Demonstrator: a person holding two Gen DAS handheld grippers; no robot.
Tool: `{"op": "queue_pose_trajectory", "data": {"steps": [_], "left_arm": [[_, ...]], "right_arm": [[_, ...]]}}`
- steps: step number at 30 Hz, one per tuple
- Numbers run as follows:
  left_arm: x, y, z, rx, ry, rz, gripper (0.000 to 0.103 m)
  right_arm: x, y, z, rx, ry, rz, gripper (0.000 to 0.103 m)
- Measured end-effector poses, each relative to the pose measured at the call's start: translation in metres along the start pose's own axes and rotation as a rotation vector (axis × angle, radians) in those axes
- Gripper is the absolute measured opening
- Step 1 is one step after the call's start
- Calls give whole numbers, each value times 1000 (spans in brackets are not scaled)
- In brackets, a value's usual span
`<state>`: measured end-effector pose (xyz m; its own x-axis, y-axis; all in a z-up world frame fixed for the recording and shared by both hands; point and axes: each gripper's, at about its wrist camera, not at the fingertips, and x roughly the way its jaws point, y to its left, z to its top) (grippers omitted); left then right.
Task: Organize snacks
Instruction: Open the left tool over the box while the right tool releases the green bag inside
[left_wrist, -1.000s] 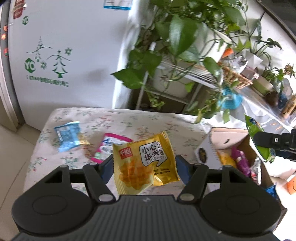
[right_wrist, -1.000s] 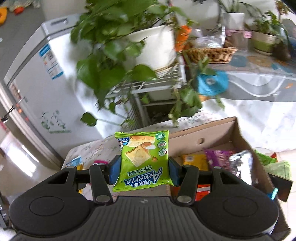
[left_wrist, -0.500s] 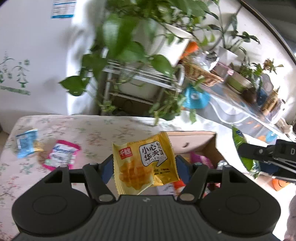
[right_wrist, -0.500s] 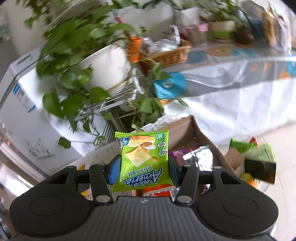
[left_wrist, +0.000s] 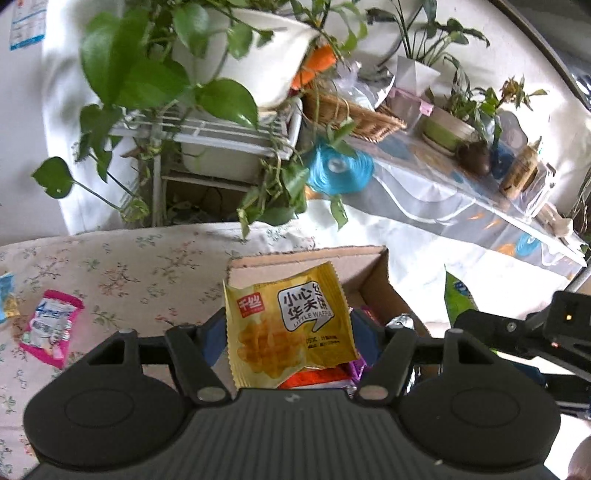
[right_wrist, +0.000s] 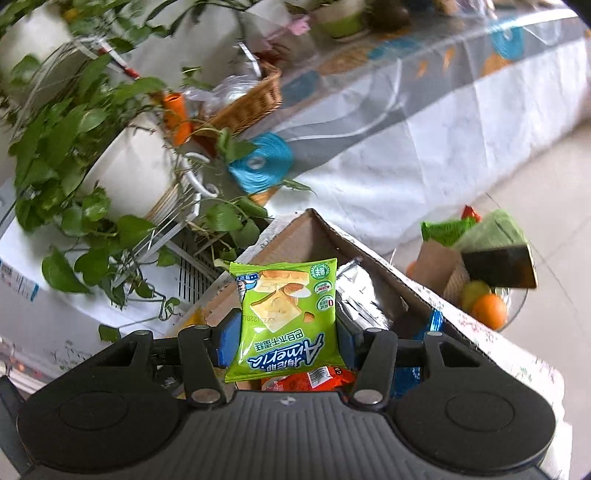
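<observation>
My left gripper (left_wrist: 290, 332) is shut on a yellow waffle packet (left_wrist: 288, 325) and holds it above the near left part of an open cardboard box (left_wrist: 306, 258) that holds several snack packets. My right gripper (right_wrist: 284, 336) is shut on a green Aimeria cracker packet (right_wrist: 286, 317), held over the same box (right_wrist: 373, 254); silver and red packets lie below it. The right gripper's body (left_wrist: 524, 332) with the green packet's edge shows at the right of the left wrist view. A pink packet (left_wrist: 50, 328) and a blue one (left_wrist: 5, 295) lie on the floral tablecloth at the left.
A plant rack with a large white pot (left_wrist: 236, 62) stands behind the table. A long side table (left_wrist: 443, 206) carries a wicker basket, pots and bottles. A blue twine spool (right_wrist: 260, 168) hangs nearby. A fruit bowl (right_wrist: 484, 302) sits to the right of the box.
Both grippers have swung to the right with their packets, from over the tablecloth to over the box. Both packets stay clamped.
</observation>
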<state>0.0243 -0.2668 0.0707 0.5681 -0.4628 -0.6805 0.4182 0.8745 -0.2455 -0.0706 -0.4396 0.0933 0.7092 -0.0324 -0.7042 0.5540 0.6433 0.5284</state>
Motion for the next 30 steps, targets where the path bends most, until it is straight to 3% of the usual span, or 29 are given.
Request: {"op": "queue_pose_trajectory", "data": {"steps": [3, 6, 9, 11, 30], "left_arm": [[7, -7, 0, 10, 14, -9, 69], [11, -13, 0, 34, 32, -12, 78], [11, -18, -1, 79, 36, 19, 84], [9, -17, -2, 101, 36, 37, 88], [-5, 13, -5, 152, 72, 149, 89]], "right_arm": [[1, -2, 0, 20, -2, -19, 59], [3, -3, -1, 34, 5, -31, 61], [2, -4, 0, 46, -1, -38, 66], [0, -1, 0, 38, -15, -51, 79], [9, 21, -7, -66, -6, -58, 83]]}}
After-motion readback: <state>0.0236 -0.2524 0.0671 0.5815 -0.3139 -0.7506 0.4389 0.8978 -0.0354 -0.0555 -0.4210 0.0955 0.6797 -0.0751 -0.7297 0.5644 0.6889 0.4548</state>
